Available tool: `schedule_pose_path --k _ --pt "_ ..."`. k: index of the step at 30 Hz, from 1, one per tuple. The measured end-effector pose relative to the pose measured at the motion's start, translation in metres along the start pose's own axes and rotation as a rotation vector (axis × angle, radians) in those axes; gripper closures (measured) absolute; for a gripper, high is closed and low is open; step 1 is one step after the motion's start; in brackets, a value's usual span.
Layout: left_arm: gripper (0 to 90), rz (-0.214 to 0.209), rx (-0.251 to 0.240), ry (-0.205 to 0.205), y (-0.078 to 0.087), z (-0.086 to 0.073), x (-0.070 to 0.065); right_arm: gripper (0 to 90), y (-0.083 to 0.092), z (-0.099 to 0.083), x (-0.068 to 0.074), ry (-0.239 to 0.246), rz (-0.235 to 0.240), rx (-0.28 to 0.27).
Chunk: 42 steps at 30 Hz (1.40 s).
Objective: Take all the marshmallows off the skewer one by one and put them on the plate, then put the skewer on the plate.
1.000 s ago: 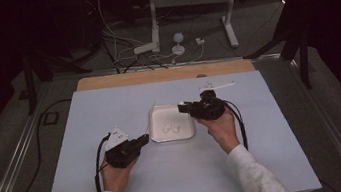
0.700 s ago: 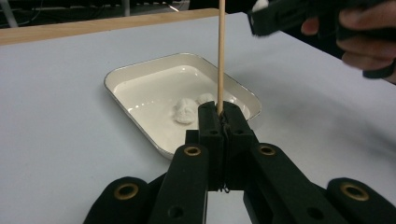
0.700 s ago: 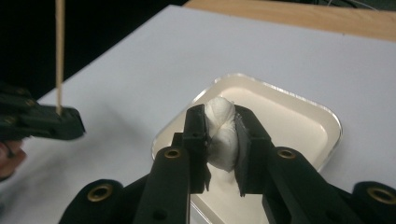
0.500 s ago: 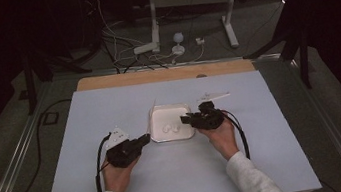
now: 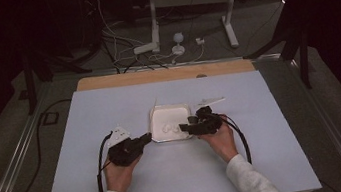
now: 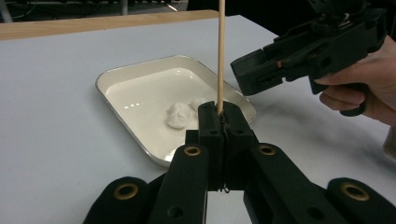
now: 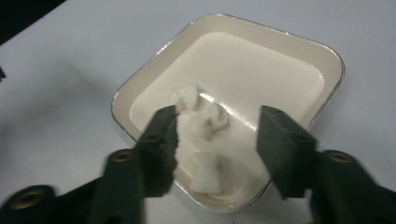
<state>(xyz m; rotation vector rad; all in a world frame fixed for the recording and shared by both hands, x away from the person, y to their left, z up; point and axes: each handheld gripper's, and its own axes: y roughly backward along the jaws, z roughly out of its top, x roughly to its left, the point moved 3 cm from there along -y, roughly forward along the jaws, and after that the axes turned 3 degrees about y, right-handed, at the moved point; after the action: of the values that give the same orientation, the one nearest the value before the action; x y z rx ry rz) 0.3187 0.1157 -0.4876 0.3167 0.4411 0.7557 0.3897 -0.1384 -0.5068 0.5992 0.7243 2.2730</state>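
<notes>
Right tool (image 7: pixel 215 135) has just opened over white lumps (image 7: pixel 205 123) in tray (image 7: pixel 327 56).

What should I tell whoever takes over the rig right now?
Left gripper: jaws shut on a wooden skewer, held upright beside the tray.
Right gripper: jaws have just been opening, poised over the white lumps in the tray, not pressing on any.
Done: skewer picked up; nothing on it yet.
Left, probably: grip a lump and push it onto the skewer.
</notes>
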Motion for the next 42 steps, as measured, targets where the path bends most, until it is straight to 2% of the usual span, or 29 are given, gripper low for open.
schedule_pose_path --k 1,5,8,12,17,25,33,42 --pt "89.8 -0.001 0.0 0.002 -0.001 0.001 0.0 35.5 0.002 0.001 0.0 -0.002 0.001 -0.013" --pt "89.8 0.002 -0.004 0.012 -0.004 0.006 -0.001 21.7 0.012 0.005 0.002 -0.013 0.031 -0.053" --pt "89.7 0.004 -0.009 0.021 -0.006 0.01 -0.003 14.8 0.02 0.006 0.006 0.011 0.027 -0.078" --pt "89.7 0.012 -0.017 0.035 -0.011 0.013 -0.004 13.2 0.03 0.007 0.009 0.023 0.033 -0.109" --pt "89.7 0.035 -0.023 0.058 -0.018 0.016 -0.004 12.2 0.04 0.006 0.009 0.013 0.049 -0.142" --pt "89.5 0.061 -0.016 0.091 -0.028 0.018 -0.002 12.0 0.056 -0.002 0.005 0.001 0.048 -0.175" --pt "89.3 0.082 0.015 0.117 -0.041 0.014 0.002 12.3 0.078 -0.019 -0.005 -0.012 0.024 -0.198" --pt "89.2 0.122 0.054 0.145 -0.056 0.007 0.005 12.6 0.1 -0.03 -0.015 -0.019 -0.004 -0.214"
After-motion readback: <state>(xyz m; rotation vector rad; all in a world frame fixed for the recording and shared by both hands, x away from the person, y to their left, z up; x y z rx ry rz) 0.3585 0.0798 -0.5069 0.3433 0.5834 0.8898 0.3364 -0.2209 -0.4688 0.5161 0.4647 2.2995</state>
